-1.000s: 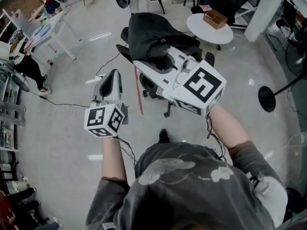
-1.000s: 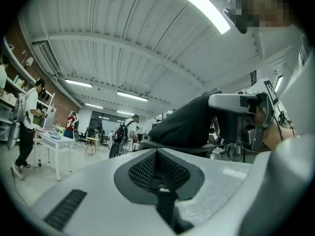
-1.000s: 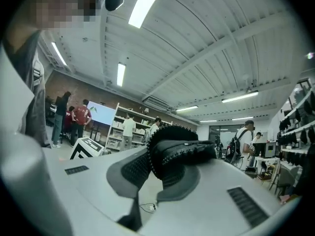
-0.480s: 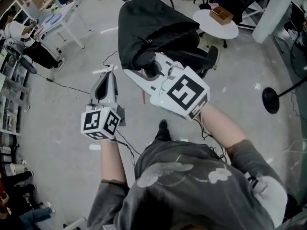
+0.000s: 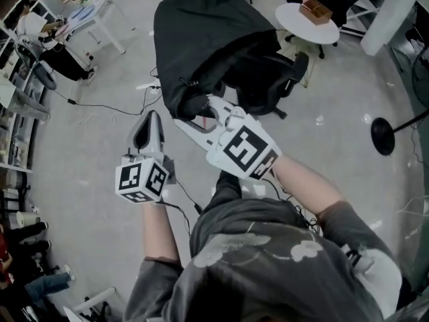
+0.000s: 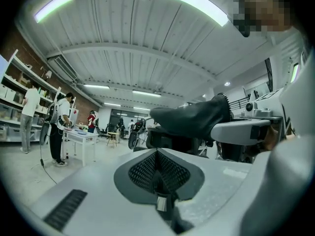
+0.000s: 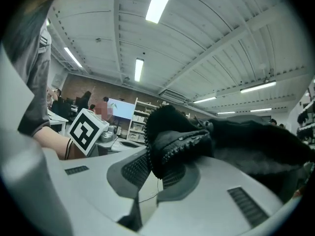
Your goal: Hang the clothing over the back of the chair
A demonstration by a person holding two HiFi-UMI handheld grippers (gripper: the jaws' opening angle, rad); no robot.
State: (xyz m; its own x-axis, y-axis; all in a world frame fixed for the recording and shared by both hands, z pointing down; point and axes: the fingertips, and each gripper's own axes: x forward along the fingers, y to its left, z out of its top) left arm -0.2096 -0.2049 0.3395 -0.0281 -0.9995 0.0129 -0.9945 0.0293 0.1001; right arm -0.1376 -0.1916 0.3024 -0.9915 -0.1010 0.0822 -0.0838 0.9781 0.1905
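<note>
Draping step: black jacket (image 5: 201, 25) lies over the office chair (image 5: 295, 69) back, right gripper (image 5: 196, 107) clamped on its zip edge, left gripper (image 5: 149, 119) shut and empty; next, probably let go

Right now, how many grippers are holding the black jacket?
1. The right gripper is clamped on the jacket, which lies over the chair. The left gripper beside it is shut and empty.
</note>
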